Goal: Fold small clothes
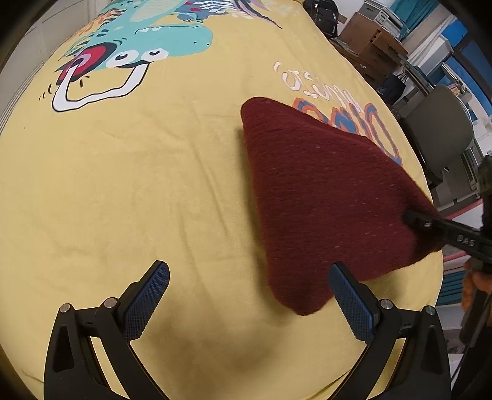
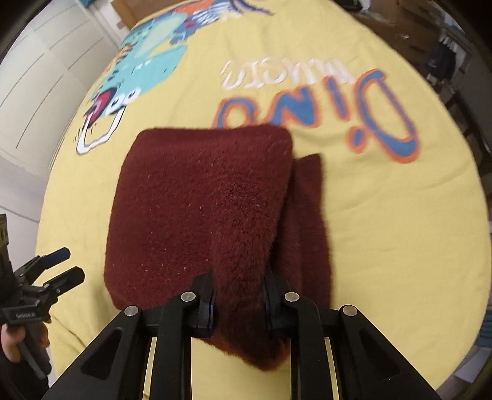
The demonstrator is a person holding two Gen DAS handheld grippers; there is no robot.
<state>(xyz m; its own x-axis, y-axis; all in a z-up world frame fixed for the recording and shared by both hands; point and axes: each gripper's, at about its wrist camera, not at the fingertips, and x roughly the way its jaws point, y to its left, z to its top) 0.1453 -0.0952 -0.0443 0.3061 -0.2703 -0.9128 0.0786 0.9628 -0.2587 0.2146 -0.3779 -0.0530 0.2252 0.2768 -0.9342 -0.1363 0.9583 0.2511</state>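
A dark red fuzzy cloth lies folded on a yellow dinosaur-print sheet. My left gripper is open and empty, low over the sheet, with its right finger at the cloth's near corner. My right gripper is shut on the near edge of the cloth and holds that edge raised. In the left wrist view the right gripper grips the cloth's right corner. In the right wrist view the left gripper is at the far left, open.
The sheet covers a bed. A grey chair, cardboard boxes and a dark bag stand beyond the bed's right side. White cupboard doors are at the left.
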